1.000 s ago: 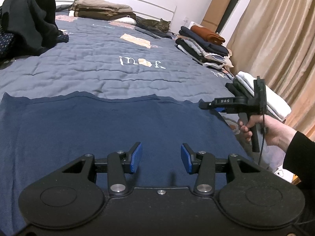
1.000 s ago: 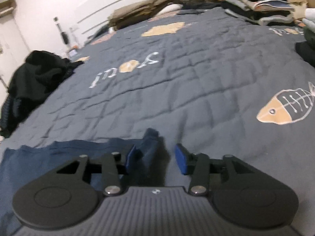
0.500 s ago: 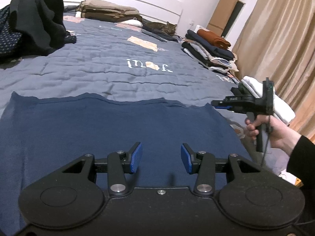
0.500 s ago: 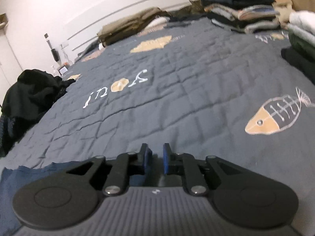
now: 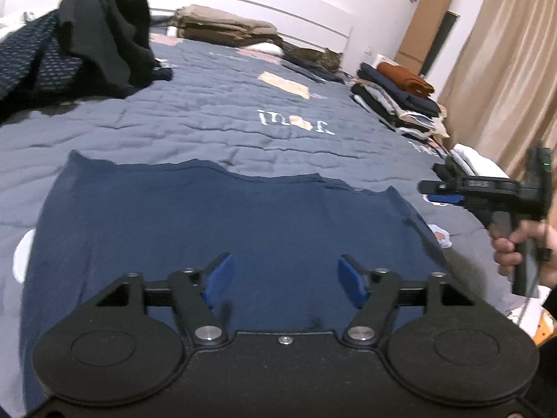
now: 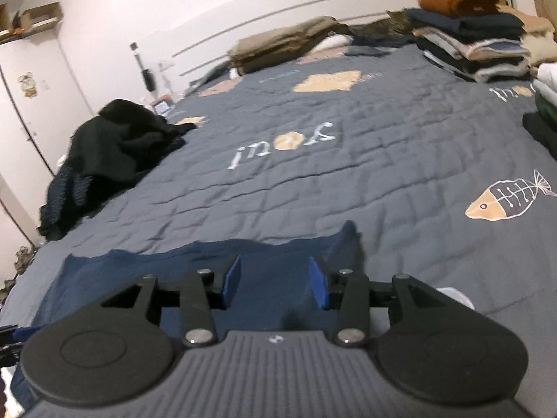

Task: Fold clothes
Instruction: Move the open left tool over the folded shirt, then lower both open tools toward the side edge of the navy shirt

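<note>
- On the grey quilted bedspread [image 5: 195, 129], a navy garment [image 5: 222, 223] lay spread flat at the near edge, just beyond both grippers.
- The left gripper [image 5: 285, 278] hung above the garment, its blue pads wide apart and opening, with nothing between them.
- The right gripper [image 6: 275, 280] hovered over the garment's right corner [image 6: 343, 244], which stood slightly rucked up; its jaws were opening too, gripping nothing.
- From the left wrist view, a hand [image 5: 518, 247] held the right gripper's handle off the garment's right side.
- To the left sat a heap of dark unfolded clothes [image 5: 94, 41], well apart from the garment.
- Along the right edge stood a stack of folded clothes [image 5: 400, 101] topped by a rust-coloured piece, with white folded items [image 5: 477, 163] nearer.
- By the headboard lay folded tan clothes [image 5: 222, 26] and a tabby cat [image 5: 320, 59].
- Beige curtains [image 5: 504, 69] hung on the right.
</note>
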Tool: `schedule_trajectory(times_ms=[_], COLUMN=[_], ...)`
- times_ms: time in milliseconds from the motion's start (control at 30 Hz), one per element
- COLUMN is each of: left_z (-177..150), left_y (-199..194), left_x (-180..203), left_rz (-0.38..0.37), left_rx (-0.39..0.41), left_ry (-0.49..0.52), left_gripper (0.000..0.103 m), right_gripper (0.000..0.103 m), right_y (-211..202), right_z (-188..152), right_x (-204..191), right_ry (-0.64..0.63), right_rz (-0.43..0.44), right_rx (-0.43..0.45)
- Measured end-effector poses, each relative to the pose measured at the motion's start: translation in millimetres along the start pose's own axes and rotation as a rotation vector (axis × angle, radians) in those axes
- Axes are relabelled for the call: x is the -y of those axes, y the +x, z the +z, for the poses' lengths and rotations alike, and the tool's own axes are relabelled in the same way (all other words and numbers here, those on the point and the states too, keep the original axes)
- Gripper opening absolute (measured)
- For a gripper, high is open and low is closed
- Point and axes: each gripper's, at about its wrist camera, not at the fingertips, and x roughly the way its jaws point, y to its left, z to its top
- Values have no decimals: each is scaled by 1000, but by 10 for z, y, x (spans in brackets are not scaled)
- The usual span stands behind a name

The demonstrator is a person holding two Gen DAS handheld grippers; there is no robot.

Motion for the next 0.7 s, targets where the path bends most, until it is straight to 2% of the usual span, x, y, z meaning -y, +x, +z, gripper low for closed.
schedule_trajectory(times_ms=[100,333,700], left_z=[-77,-170,-347], left_y=[-90,-250,-562], left_x=[19,28,32], left_rz=[22,40,57], left_rx=[3,15,32], left_ry=[1,-40,-71], left_gripper=[73,78,79], right_gripper=[46,51,52], right_y=[-153,-401,-714], right_z=[-79,-388,-882], right_x=[-133,-452,-873], right_ry=[-18,-39,-66], right_rz=[17,40,90], right_rx=[7,-4,-38])
